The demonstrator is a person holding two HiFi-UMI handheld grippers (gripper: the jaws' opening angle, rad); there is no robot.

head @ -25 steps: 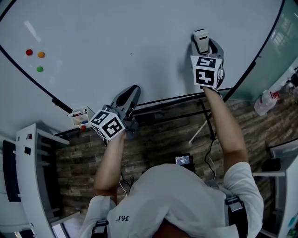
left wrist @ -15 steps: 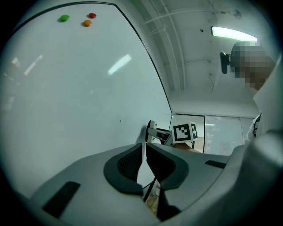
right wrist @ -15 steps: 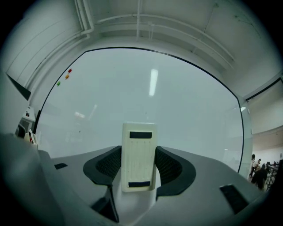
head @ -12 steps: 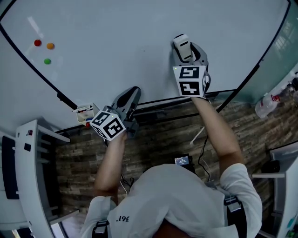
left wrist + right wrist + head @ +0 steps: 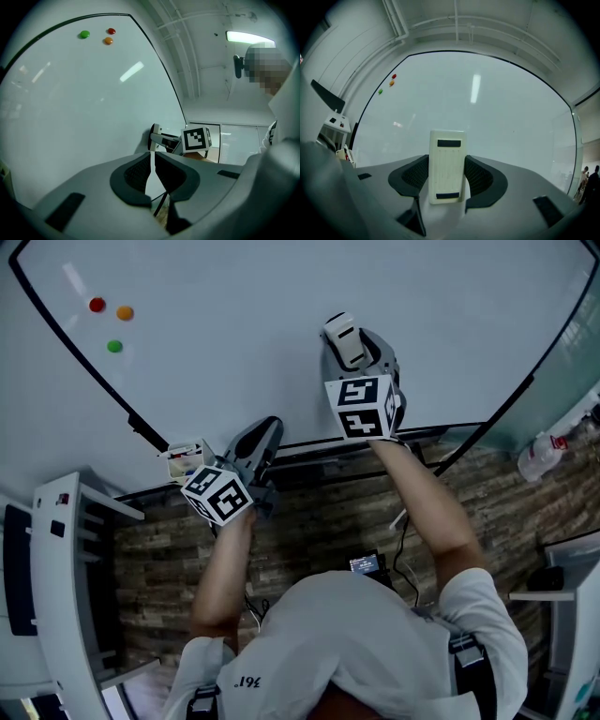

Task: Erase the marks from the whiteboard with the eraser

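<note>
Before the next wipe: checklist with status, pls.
1. Eraser clamped in the right gripper tongs: ok.
2. Eraser against the whiteboard: ok, it appears to touch in the left gripper view.
3. Left gripper empty, tongs shut, low by the board's bottom edge: ok.
4. Three magnets well away from the eraser: ok.
5. Marks left to erase: cannot tell, none visible in any view.

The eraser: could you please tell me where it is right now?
The eraser is clamped in the right gripper, mid-frame in the head view, at the whiteboard's lower area, well right of the three coloured dots.
</note>
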